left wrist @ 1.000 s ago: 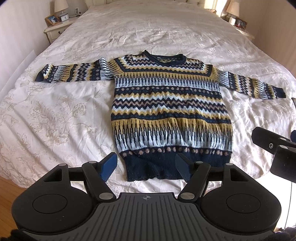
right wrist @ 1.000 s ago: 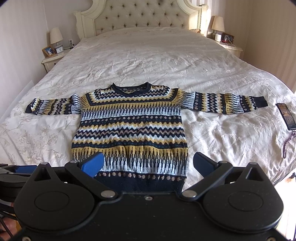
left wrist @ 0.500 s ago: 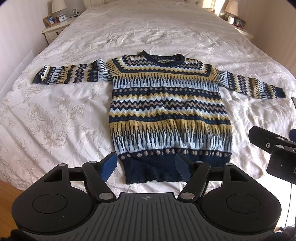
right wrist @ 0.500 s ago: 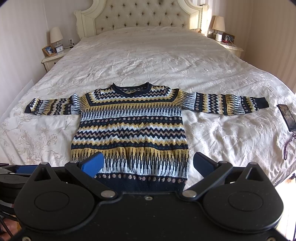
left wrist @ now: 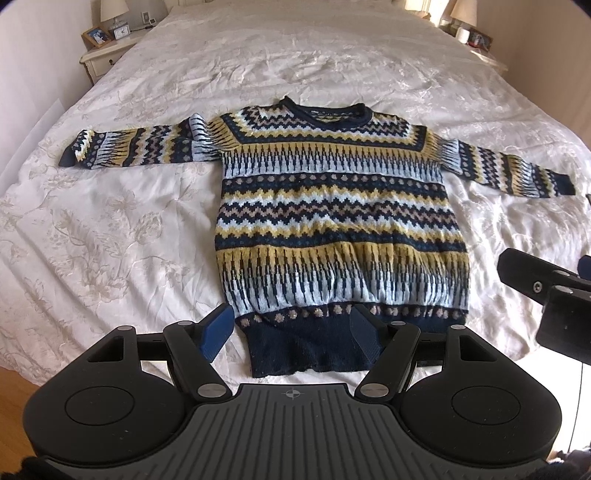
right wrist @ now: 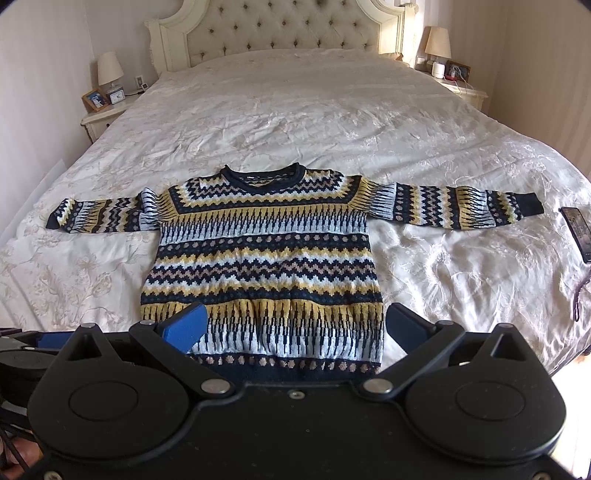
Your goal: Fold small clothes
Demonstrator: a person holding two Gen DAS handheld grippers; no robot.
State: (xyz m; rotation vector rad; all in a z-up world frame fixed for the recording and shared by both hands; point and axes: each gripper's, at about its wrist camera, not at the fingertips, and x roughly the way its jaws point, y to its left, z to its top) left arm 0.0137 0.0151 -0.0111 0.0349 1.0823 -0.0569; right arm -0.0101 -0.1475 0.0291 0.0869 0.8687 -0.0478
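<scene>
Left wrist view looks down on a patterned sweater (left wrist: pixel 340 225) lying flat and face up on a bed (left wrist: pixel 110 229) with a pale floral cover. Its body runs toward the camera, both sleeves stretched out sideways, the navy collar on the far side and the navy ribbed hem nearest the foot of the bed. The left gripper (left wrist: pixel 291 334) hangs above that hem with its blue fingers spread wide; one finger sits over the bedcover just beside the hem's left corner, the other over the dark hem band, and nothing is pinched between them. At the right edge of this view, black parts of the right gripper (left wrist: pixel 546 291) show near the sweater's lower right side. Right wrist view shows the same sweater (right wrist: pixel 264 254) from a little farther back, with the right gripper (right wrist: pixel 295 325) poised above the lower part of the garment. Its jaws also stand wide apart, one blue finger over the yellow band at the sweater's left side, the other over the cover just past the right side seam, gripping nothing. A dark phone (right wrist: pixel 578 232) lies on the cover near the cuff of the right sleeve. Beyond the bed stand a tufted headboard (right wrist: pixel 284 33), a lamp (right wrist: pixel 110 72) on the left nightstand and another lamp (right wrist: pixel 437 42) on the right.
</scene>
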